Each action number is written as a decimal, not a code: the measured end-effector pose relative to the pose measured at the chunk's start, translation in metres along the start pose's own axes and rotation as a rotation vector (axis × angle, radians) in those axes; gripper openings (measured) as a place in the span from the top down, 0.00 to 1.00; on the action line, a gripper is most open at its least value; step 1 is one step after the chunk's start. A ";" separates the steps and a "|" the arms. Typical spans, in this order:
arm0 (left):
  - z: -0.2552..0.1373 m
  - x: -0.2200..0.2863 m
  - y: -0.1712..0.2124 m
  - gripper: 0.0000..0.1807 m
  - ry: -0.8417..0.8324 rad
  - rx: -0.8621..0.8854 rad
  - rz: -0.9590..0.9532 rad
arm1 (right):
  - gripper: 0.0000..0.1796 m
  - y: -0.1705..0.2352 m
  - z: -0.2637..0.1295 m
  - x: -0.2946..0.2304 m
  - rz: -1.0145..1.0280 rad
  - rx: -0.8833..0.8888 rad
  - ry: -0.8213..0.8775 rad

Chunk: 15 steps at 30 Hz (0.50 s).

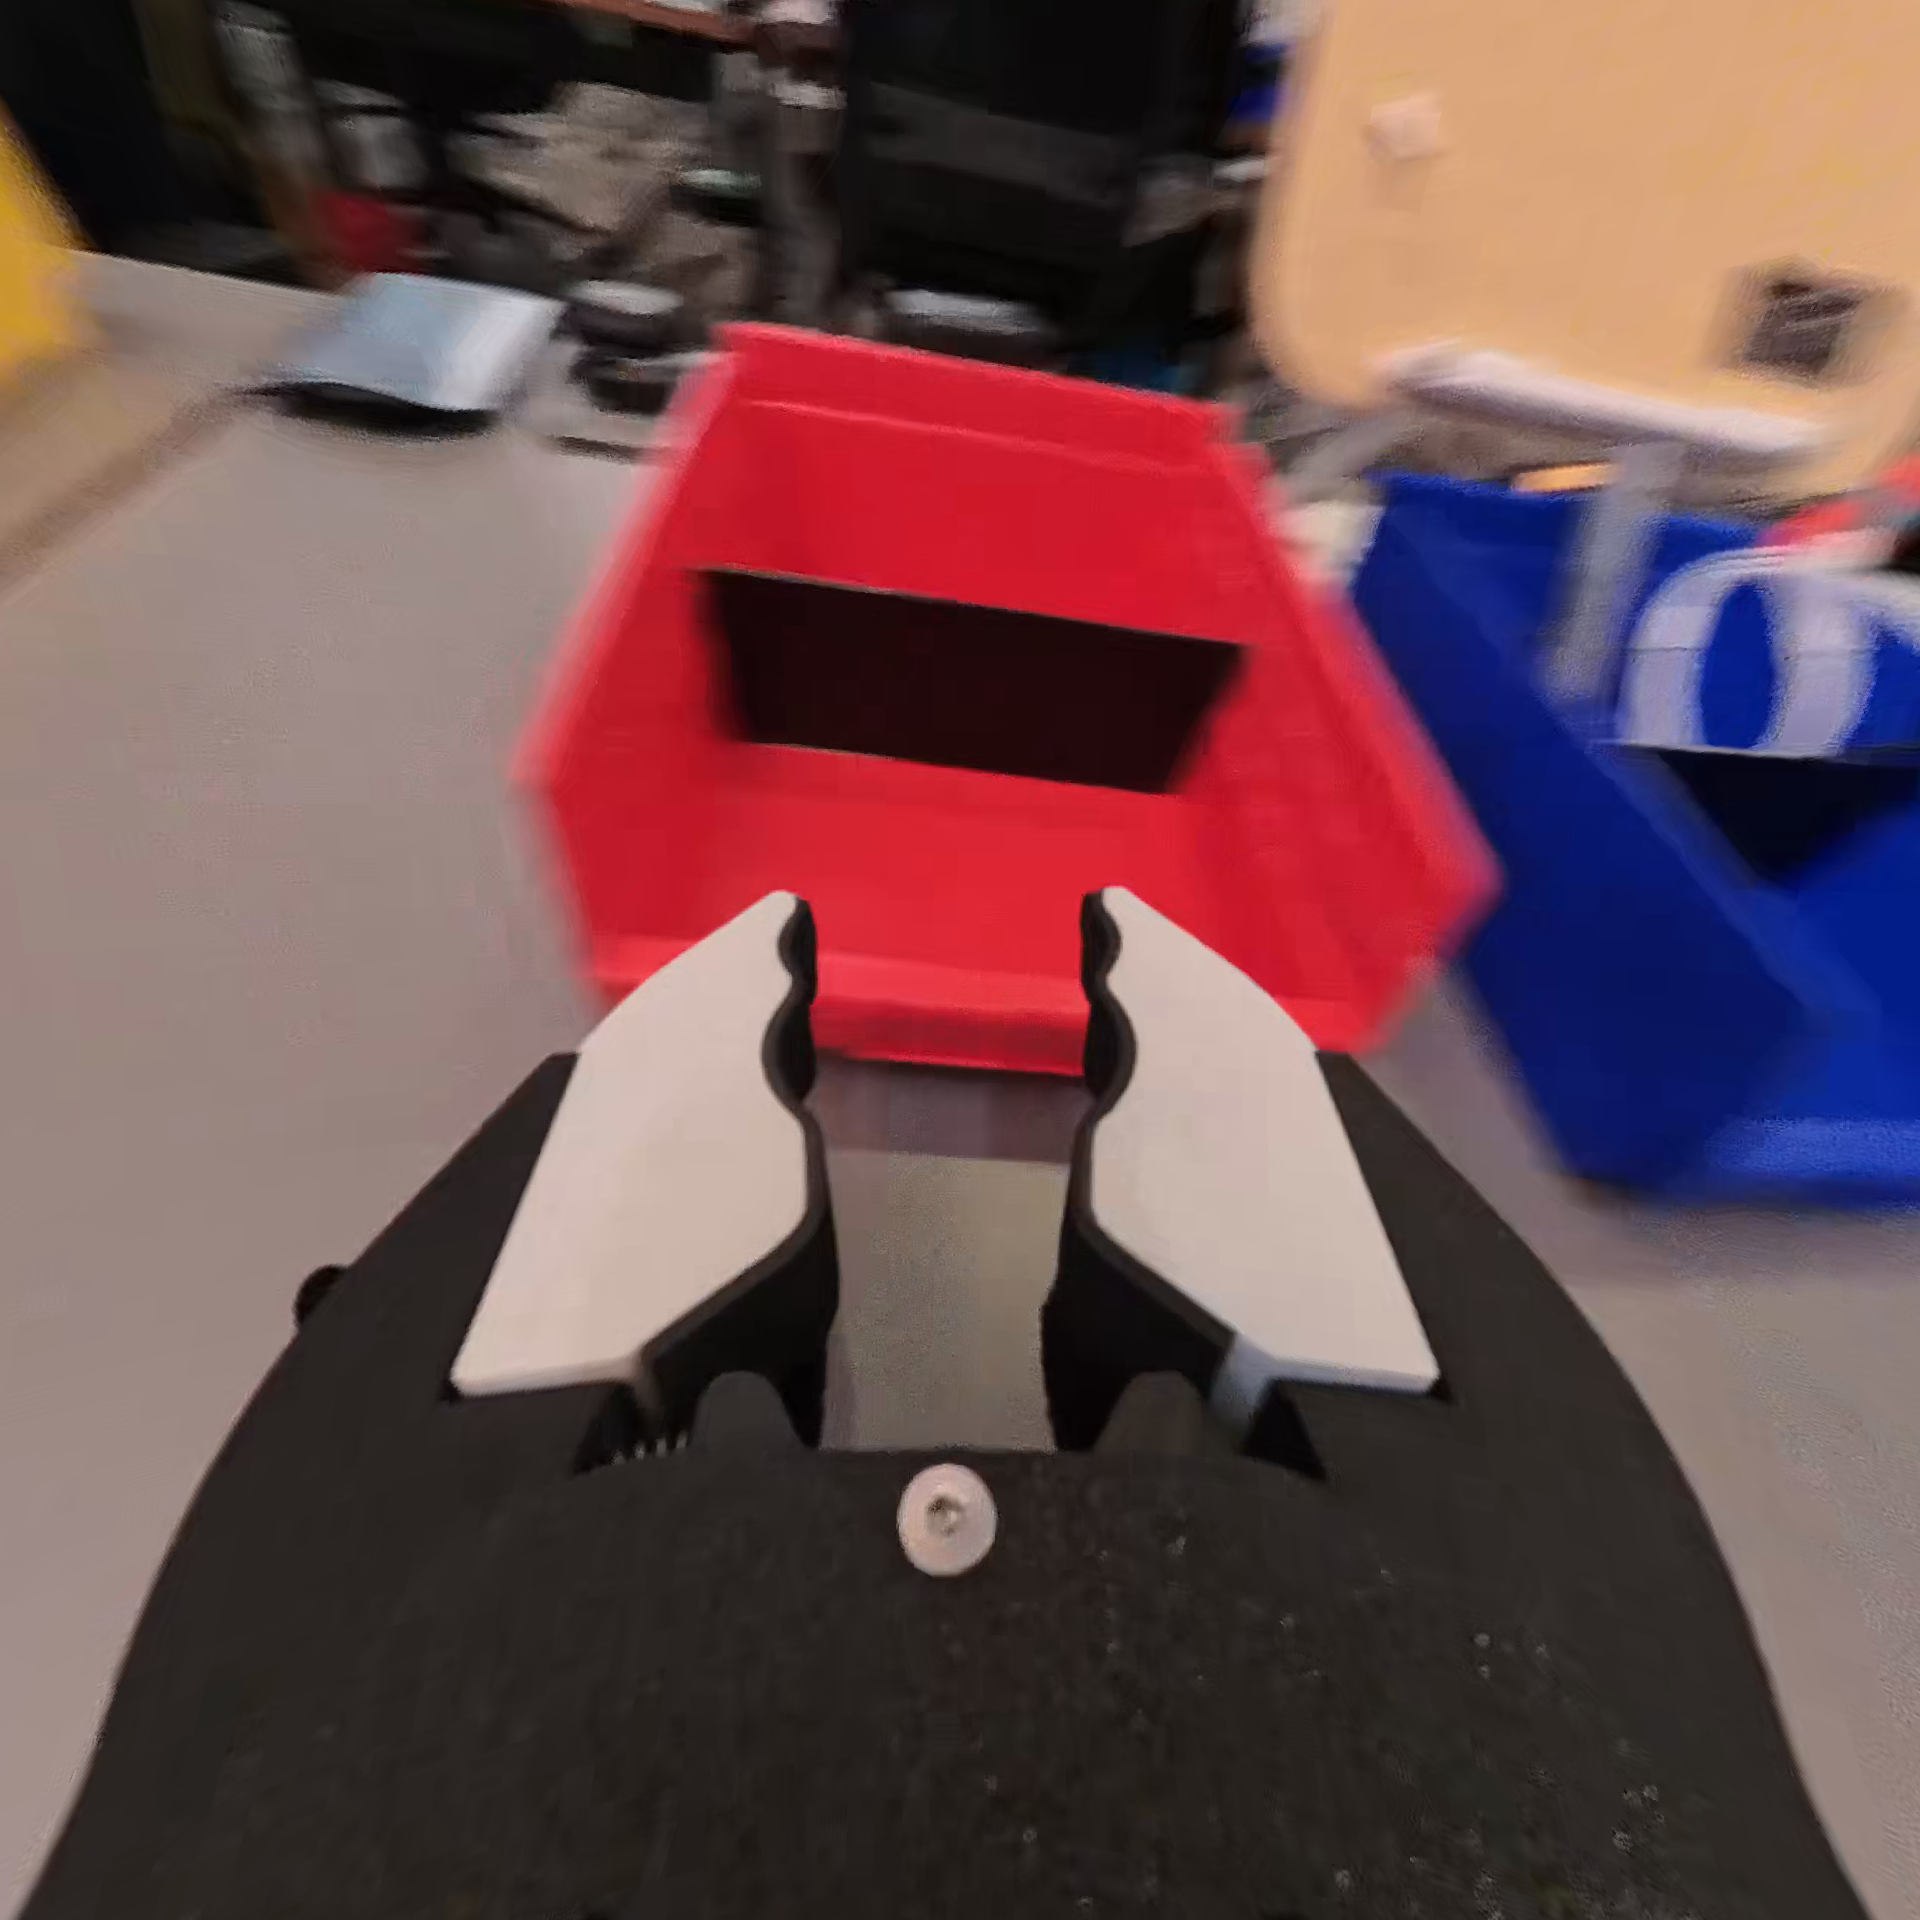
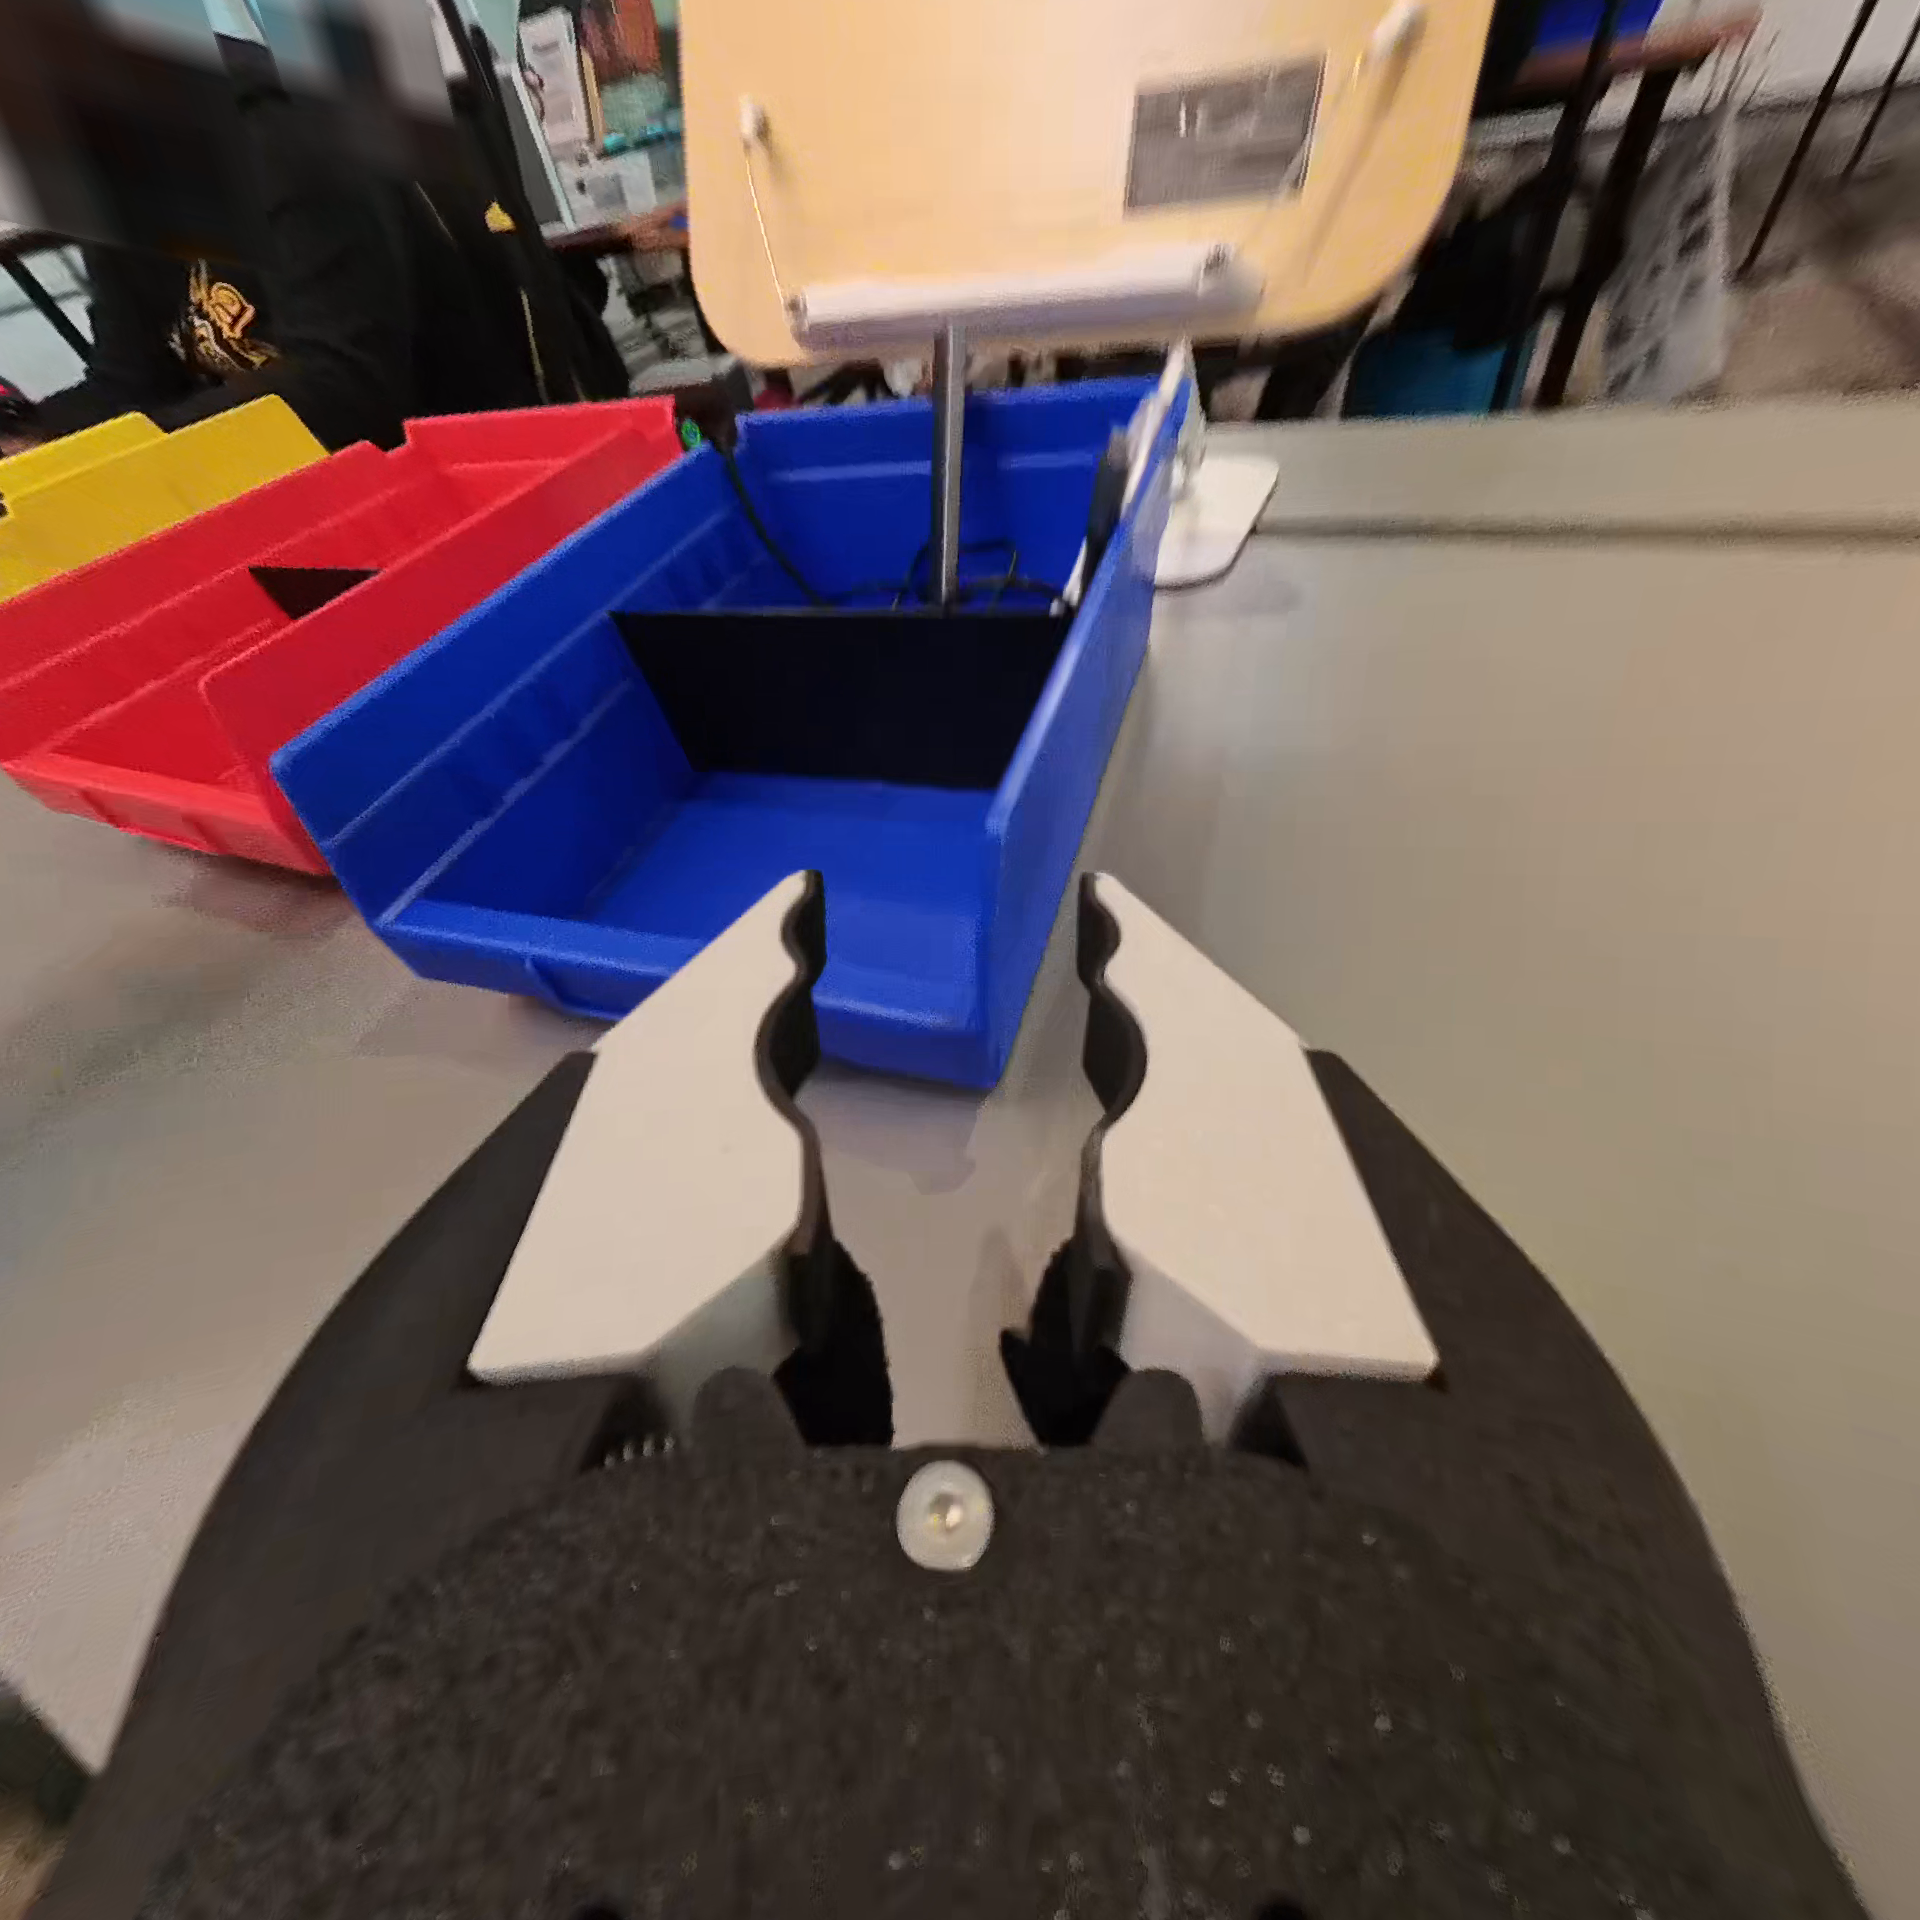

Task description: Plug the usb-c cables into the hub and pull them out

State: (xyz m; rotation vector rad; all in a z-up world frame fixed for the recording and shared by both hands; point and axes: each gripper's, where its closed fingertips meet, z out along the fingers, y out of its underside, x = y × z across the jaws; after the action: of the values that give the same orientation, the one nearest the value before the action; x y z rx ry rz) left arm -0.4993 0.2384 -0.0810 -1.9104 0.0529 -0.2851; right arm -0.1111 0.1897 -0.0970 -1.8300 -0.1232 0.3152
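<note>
- Left gripper [image 1: 948, 904] fingers spread apart, empty, facing the red bin [image 1: 1039, 499].
- Right gripper [image 2: 948, 894] likewise, facing the blue bin [image 2: 499, 769]; dark cables [image 2: 956, 577] behind its divider.
- Grey table [image 2: 1507, 831]; label writing blurred.

No writing is legible: the grey label [image 2: 1224, 130] on the tan rounded board [image 2: 935, 156] is blurred beyond reading.

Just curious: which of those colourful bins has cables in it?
The blue bin: dark cables lie behind its black divider. The red bin shows none.
</note>
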 end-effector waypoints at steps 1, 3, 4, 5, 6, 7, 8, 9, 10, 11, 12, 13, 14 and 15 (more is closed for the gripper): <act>0.001 -0.037 0.001 0.71 -0.091 -0.020 0.021 | 0.74 -0.008 -0.003 -0.003 -0.049 0.028 0.008; 0.010 -0.085 0.010 0.65 -0.164 -0.104 0.061 | 0.75 -0.021 -0.007 -0.021 -0.130 0.083 -0.011; 0.016 -0.099 0.014 0.64 -0.165 -0.136 0.070 | 0.76 -0.024 -0.008 -0.035 -0.163 0.105 -0.043; 0.023 -0.105 0.015 0.65 -0.142 -0.147 0.075 | 0.76 -0.024 -0.008 -0.052 -0.188 0.111 -0.085; 0.031 -0.106 0.014 0.66 -0.104 -0.148 0.076 | 0.75 -0.021 -0.007 -0.070 -0.205 0.105 -0.136; 0.038 -0.105 0.014 0.67 -0.068 -0.151 0.072 | 0.75 -0.015 -0.004 -0.090 -0.209 0.089 -0.190; 0.046 -0.103 0.013 0.69 -0.039 -0.155 0.074 | 0.73 -0.006 0.000 -0.110 -0.201 0.065 -0.245; 0.054 -0.103 0.014 0.72 -0.023 -0.165 0.085 | 0.71 0.003 0.005 -0.130 -0.187 0.033 -0.297; 0.061 -0.106 0.017 0.76 -0.032 -0.186 0.098 | 0.71 0.014 0.010 -0.149 -0.171 -0.001 -0.346; 0.067 -0.110 0.023 0.85 -0.051 -0.224 0.109 | 0.71 0.026 0.017 -0.167 -0.154 -0.041 -0.384; 0.069 -0.109 0.029 0.97 -0.030 -0.251 0.107 | 0.70 0.038 0.025 -0.184 -0.141 -0.088 -0.417; 0.069 -0.105 0.031 0.98 0.007 -0.254 0.086 | 0.69 0.047 0.033 -0.199 -0.131 -0.129 -0.444; 0.065 -0.102 0.034 0.98 0.021 -0.251 0.059 | 0.68 0.052 0.041 -0.213 -0.121 -0.158 -0.457; 0.060 -0.099 0.037 0.97 0.021 -0.249 0.044 | 0.67 0.055 0.051 -0.225 -0.119 -0.179 -0.465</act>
State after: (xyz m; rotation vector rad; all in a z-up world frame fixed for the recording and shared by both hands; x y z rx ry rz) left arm -0.5782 0.2979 -0.1516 -2.1500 0.1496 -0.2790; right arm -0.3447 0.1658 -0.1286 -1.8863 -0.5962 0.6586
